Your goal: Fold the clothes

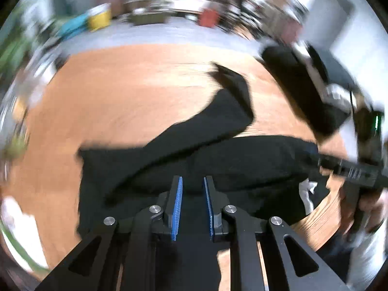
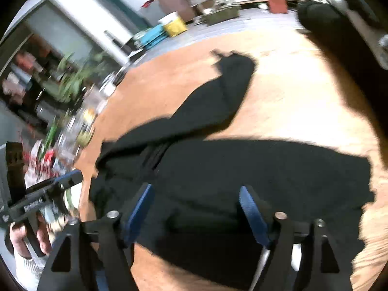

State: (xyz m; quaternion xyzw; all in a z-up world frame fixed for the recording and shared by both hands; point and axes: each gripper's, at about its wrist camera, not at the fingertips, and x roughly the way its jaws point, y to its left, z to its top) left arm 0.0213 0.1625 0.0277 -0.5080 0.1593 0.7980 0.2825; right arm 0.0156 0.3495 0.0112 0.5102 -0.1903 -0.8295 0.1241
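Folding is partway: black garment [image 2: 242, 174] lies bunched on the surface [image 1: 121, 84] beyond both fingers, sleeve unfolded. Left gripper [image 1: 192, 203] nearly closed, empty; right gripper [image 2: 196, 213] wide, empty.

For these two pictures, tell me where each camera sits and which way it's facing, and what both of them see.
Left wrist view: sits on the left gripper, looking steeply down along its blue pads at the black garment on the wooden table; jaws narrow, nothing between them; the right gripper and hand show at right.
Right wrist view: sits on the right gripper, jaws wide and empty, facing down over the garment; the left gripper and hand show at left.
Shared: the garment with its sleeve stretched away, the table, the yellow bin.
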